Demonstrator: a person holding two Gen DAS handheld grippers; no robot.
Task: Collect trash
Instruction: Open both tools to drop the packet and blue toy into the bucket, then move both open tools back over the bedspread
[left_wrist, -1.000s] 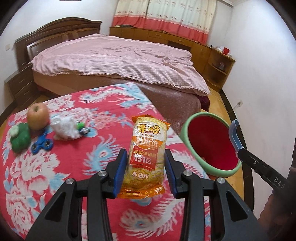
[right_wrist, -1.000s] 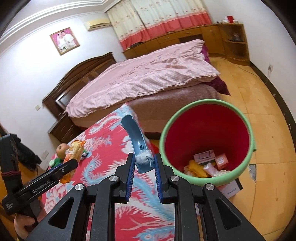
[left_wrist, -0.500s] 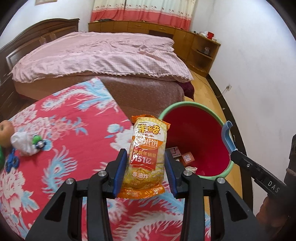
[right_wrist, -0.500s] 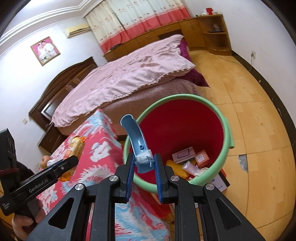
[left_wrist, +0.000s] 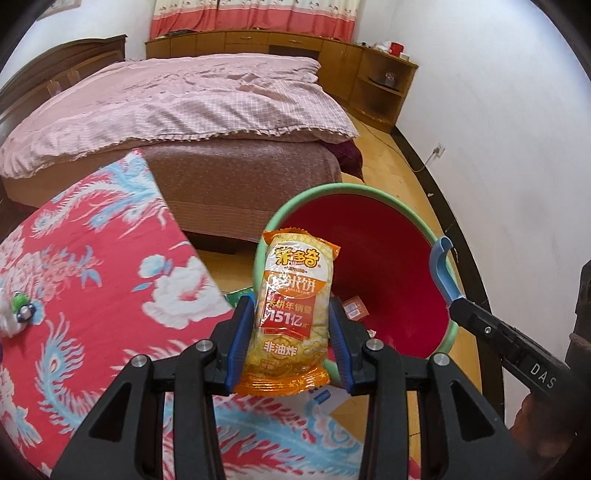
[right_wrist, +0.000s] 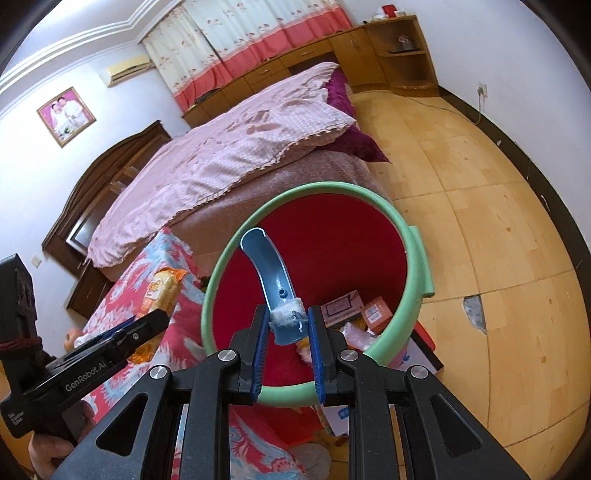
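Two grippers are each loaded. Nearest in the left wrist view, the left gripper (left_wrist: 291, 339) has its blue pads clamped on both sides of a yellow-and-orange snack packet (left_wrist: 293, 314), held upright above the edge of the red floral tablecloth (left_wrist: 92, 295) and just in front of the bin's near rim. The right gripper (right_wrist: 286, 332) pinches the base of a curved blue plastic piece (right_wrist: 271, 277), which carries a white wad at the grip point and arcs over the bin opening. Directly beyond stands the bin (right_wrist: 415, 266), green-rimmed with a red interior, on the wooden floor (right_wrist: 480, 184) beside the table. Its bottom holds several small cartons (right_wrist: 376, 310), an orange-yellow wrapper and clear crumpled film. A flat box (right_wrist: 421, 350) lies on the floor touching the bin's base. Farther back, a bed (left_wrist: 184, 103) with a pink checked cover fills the room's centre.
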